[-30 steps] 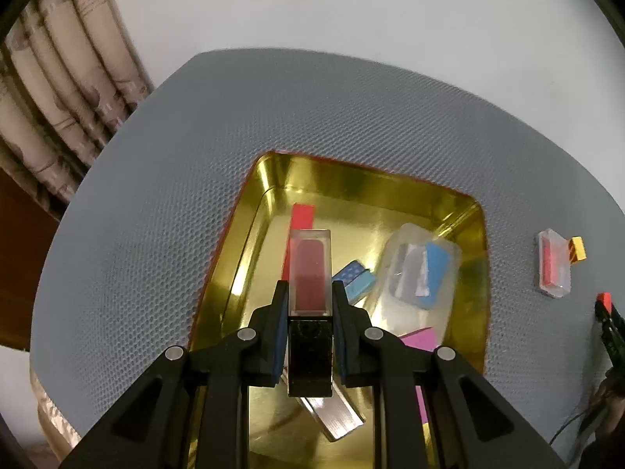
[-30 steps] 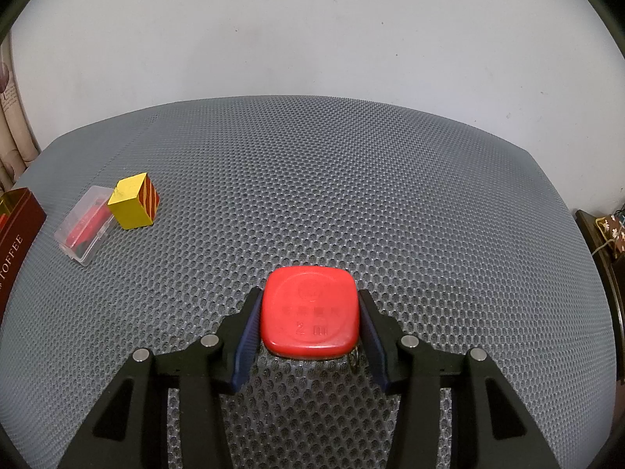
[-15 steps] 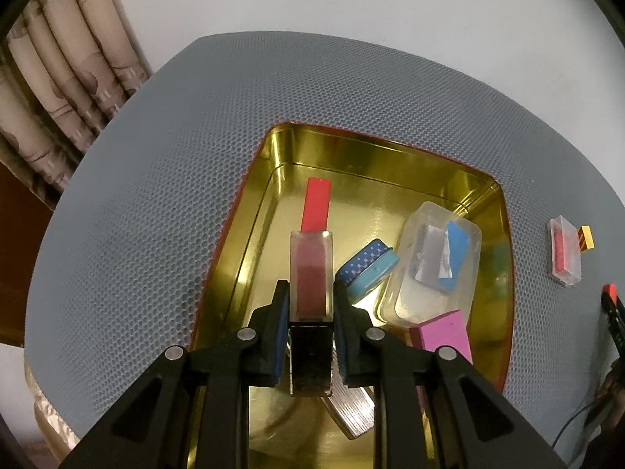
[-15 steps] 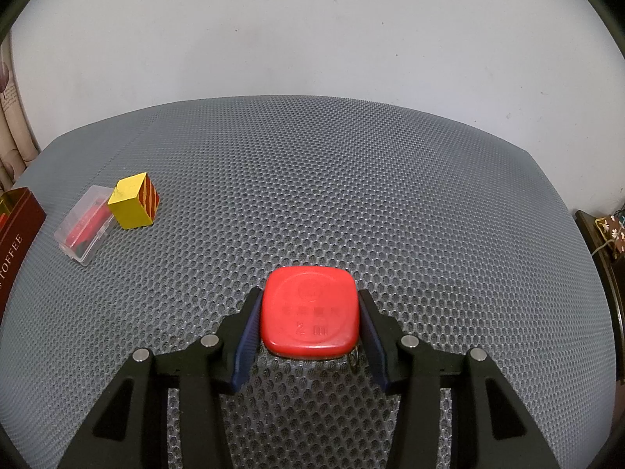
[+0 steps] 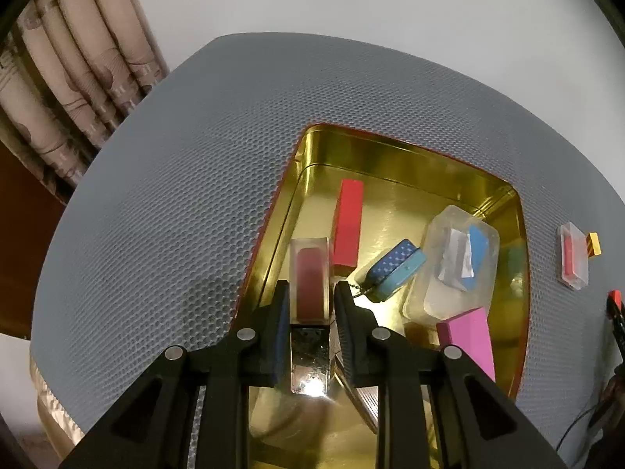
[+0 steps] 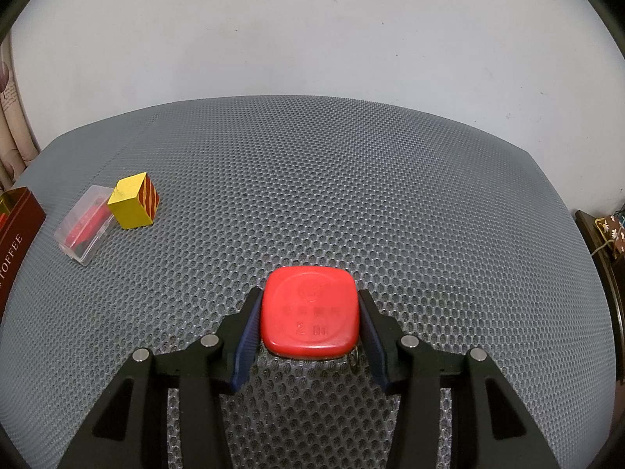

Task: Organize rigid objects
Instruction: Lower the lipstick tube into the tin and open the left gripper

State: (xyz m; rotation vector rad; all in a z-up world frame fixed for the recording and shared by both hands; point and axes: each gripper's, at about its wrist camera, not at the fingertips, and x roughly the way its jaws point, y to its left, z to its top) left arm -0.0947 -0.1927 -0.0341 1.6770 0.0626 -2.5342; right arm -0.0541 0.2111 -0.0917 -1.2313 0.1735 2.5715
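Observation:
My left gripper (image 5: 309, 293) is shut on a clear case with a dark red insert (image 5: 308, 277) and holds it over the left side of a gold tin (image 5: 390, 156). In the tin lie a red bar (image 5: 347, 226), a blue dotted case (image 5: 396, 269), a clear box with blue and silver parts (image 5: 461, 262) and a pink block (image 5: 468, 336). My right gripper (image 6: 309, 320) is shut on a red square tape measure (image 6: 310, 316) low over the grey mesh mat (image 6: 351, 195).
A clear box with a red item (image 6: 86, 226) and a yellow striped cube (image 6: 134, 205) lie on the mat right of the tin; both also show in the left wrist view, the box (image 5: 572, 258) and the cube (image 5: 593, 244). The tin's dark red side (image 6: 15, 230) is at far left. Curtains (image 5: 58, 78) hang left.
My left gripper has drawn back and risen with the clear case, so more of the tin and its contents show. The right gripper and tape measure have not moved.

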